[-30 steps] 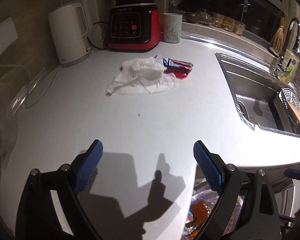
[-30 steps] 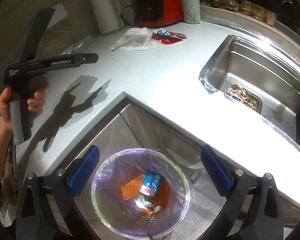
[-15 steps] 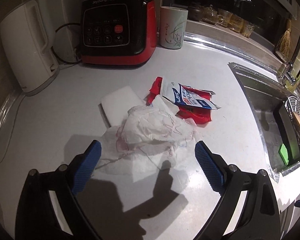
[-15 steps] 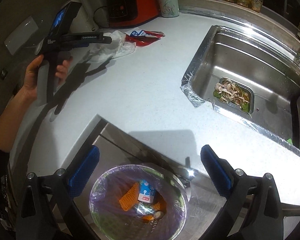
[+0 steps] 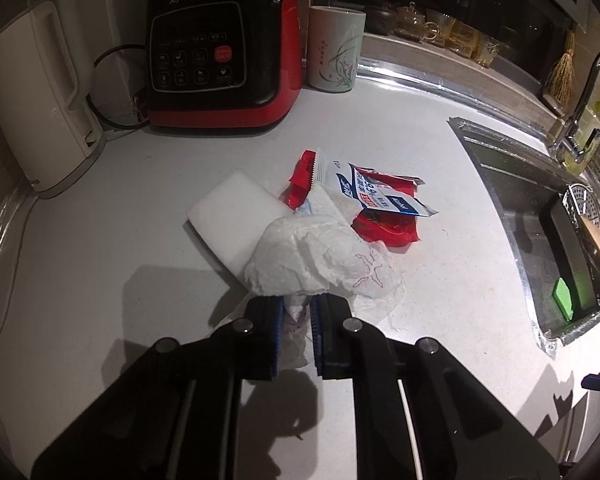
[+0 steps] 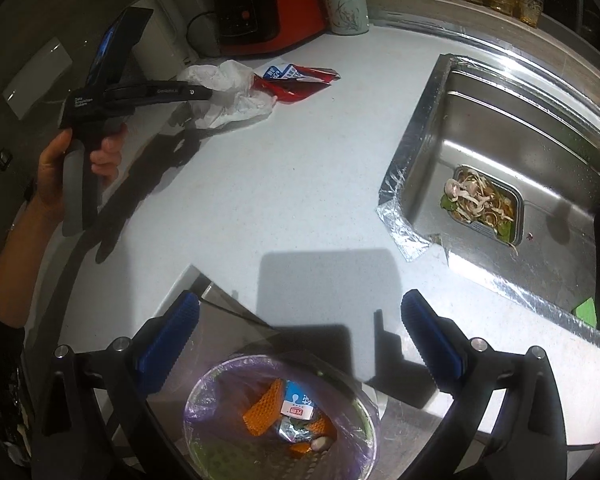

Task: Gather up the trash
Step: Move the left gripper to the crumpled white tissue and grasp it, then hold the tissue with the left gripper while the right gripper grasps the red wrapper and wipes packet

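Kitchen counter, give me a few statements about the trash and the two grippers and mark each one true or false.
1. The left gripper is shut on the crumpled white tissue. True; its jaws have just been closing, and the tissue is between them.
2. The right gripper holds a wrapper. False; its jaws stand open with nothing between them.
3. The trash bin below the counter edge is empty. False; it already holds a small carton and orange scraps.
4. A red wrapper lies on the counter beside the tissue. True.
5. The white kettle stands in the sink. False; it stands on the counter by the red and black appliance.
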Motion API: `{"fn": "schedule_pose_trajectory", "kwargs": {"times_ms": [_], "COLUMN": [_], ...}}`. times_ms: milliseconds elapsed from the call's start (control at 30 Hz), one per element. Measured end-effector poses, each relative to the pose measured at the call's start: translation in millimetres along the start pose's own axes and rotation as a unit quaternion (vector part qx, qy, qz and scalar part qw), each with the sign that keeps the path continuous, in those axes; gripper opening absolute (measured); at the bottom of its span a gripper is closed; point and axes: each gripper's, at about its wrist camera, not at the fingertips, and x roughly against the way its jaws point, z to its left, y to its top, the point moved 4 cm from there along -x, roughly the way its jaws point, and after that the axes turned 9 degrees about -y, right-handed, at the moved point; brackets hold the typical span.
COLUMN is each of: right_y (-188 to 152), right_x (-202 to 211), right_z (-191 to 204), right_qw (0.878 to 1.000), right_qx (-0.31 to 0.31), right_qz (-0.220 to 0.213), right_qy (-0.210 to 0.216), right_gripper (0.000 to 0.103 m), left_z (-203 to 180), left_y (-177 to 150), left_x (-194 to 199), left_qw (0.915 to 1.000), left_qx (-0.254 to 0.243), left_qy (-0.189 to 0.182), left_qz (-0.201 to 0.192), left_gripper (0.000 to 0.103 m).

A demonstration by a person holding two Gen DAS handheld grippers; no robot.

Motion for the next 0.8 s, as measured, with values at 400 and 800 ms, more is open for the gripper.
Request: {"fn": "schedule_pose_trajectory", "kwargs": {"times_ms": [400,800], "right_y": [133.1,204.2], "right_x": [-46.4,-124.9], "right_z": [26.0,34.0], "right_qw": [0.99,0.977], "right_qx": [0.116,0.193], "right_qz": [-0.078,-0.073], "right_qy": [0.006,-0.045], "right_gripper": [0.092,0.08], "left_z": [-22.4,-18.9], "left_y": [-55.0,-98.2], "left_x": [80.0,102.6], "left_qw": [0.9986,0.9973], "left_qx": [0.038,0.07], "left_qy": [-0.017,-0.004], "left_qz": [-0.033,-0.023], "left_gripper": [0.012,0.012]}}
